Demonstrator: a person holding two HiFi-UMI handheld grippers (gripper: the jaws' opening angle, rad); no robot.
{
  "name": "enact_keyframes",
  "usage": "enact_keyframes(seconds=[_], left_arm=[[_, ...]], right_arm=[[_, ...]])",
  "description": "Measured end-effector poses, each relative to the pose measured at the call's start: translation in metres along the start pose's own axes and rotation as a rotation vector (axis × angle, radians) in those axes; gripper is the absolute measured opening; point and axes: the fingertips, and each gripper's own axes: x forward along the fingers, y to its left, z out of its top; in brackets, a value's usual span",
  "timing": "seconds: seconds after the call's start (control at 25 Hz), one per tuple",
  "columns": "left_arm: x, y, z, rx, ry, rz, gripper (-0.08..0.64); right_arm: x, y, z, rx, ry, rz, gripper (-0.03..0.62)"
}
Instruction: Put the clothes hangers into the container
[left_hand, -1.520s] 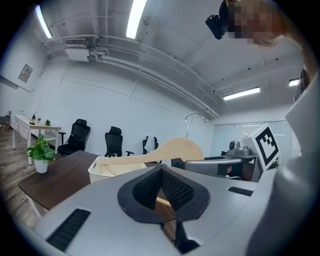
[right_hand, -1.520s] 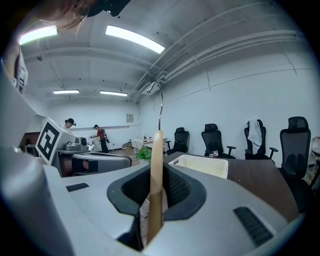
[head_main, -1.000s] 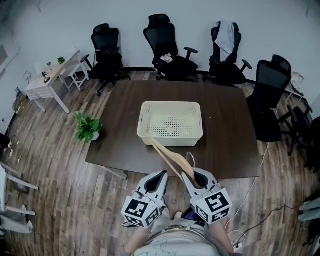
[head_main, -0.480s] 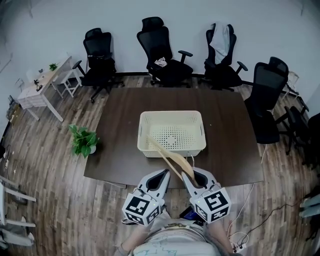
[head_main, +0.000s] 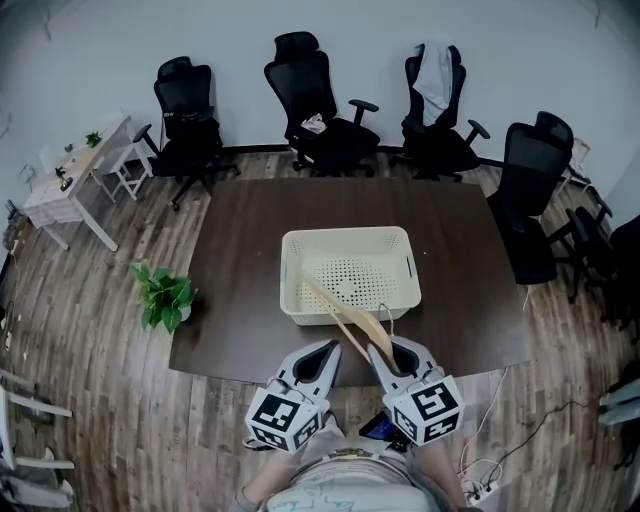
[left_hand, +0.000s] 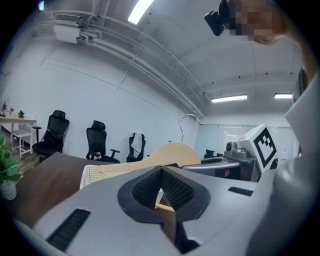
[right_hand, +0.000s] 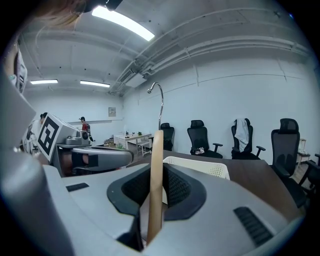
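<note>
Sitting on the dark table (head_main: 240, 250), the cream perforated container (head_main: 345, 234) is empty. The wooden clothes hanger (head_main: 340, 312) is held in the air at the table's near edge, its far arm reaching toward that container. It looks light, stiff and smooth, so I'd take it on the arm close by the hook. The right gripper (head_main: 385, 352) does so, nearly closed pads clamping the wood edge-on. The left gripper (head_main: 322, 352) hangs alongside, jaws together, empty.
</note>
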Motion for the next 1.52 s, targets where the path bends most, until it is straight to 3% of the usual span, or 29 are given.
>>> enact_keyframes(seconds=[0.52,1.16,1.52], left_arm=[[0.003,0.022,0.0,-0.024,-0.001,0.051,0.011],[0.077,0.042,0.031,-0.019,-0.021,0.152,0.011],[0.104,0.046,0.028,-0.029,0.003,0.184,0.011]], right_arm=[[0.023,-0.013,0.009,-0.034,0.026,0.007,0.06],[0.07,-0.077,0.031,-0.08,0.067,0.124,0.06],[0.082,-0.101,0.03,-0.076,0.079,0.164,0.06]])
